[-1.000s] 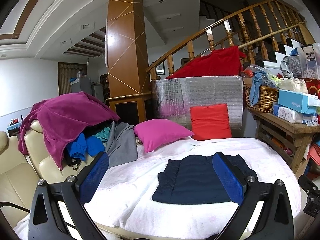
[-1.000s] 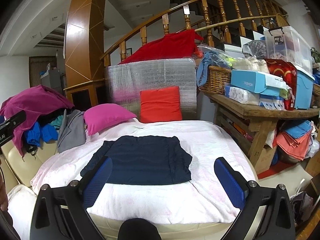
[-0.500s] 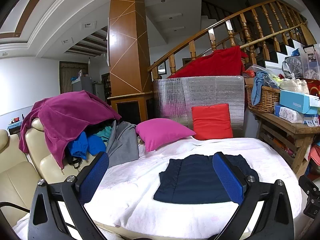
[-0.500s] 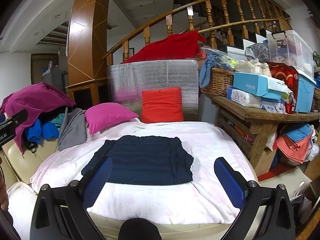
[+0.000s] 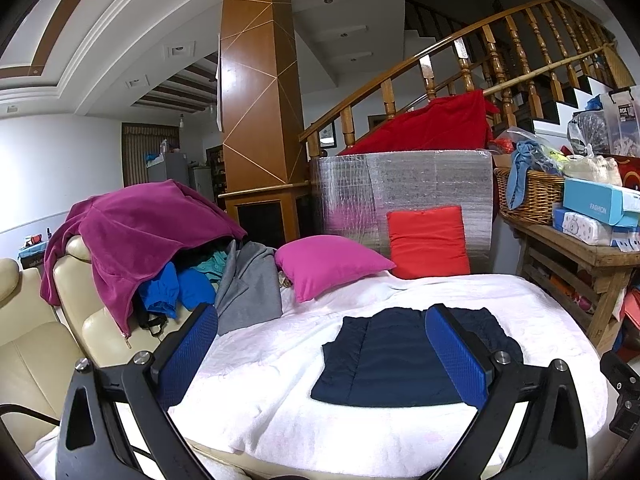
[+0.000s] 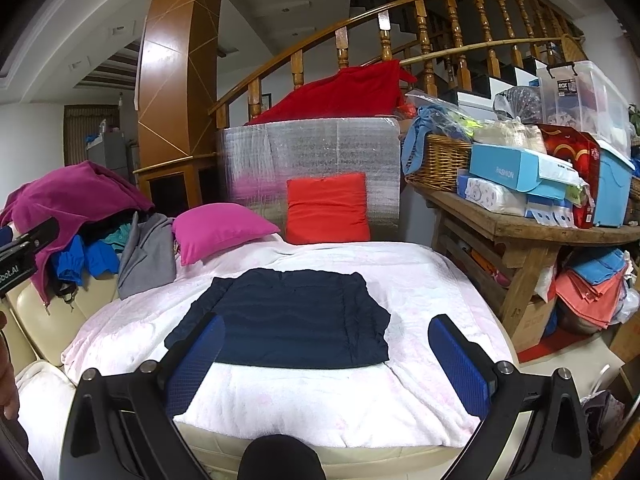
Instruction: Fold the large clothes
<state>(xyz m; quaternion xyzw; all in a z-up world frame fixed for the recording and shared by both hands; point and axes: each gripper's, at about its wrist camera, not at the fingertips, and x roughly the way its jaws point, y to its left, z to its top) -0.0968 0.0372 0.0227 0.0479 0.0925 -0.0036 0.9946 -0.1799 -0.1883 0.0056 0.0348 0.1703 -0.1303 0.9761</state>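
A dark navy garment (image 5: 392, 360) lies folded flat in a rough rectangle on the white blanket (image 5: 280, 392). It also shows in the right wrist view (image 6: 288, 320), on the blanket (image 6: 320, 400). My left gripper (image 5: 322, 340) is open and empty, held back from the near edge, left of the garment. My right gripper (image 6: 324, 352) is open and empty, in front of the garment's near edge. Neither touches the cloth.
A pile of clothes with a magenta jacket (image 5: 132, 224) and grey garment (image 5: 248, 284) lies on the cream sofa at left. A pink pillow (image 5: 328, 264) and red cushion (image 5: 428, 240) sit behind. A cluttered wooden table (image 6: 520, 224) stands right.
Both grippers have drifted slightly; the view shifts a little leftward and the garment looks a bit nearer. The garment itself has not moved. Both grippers stay open.
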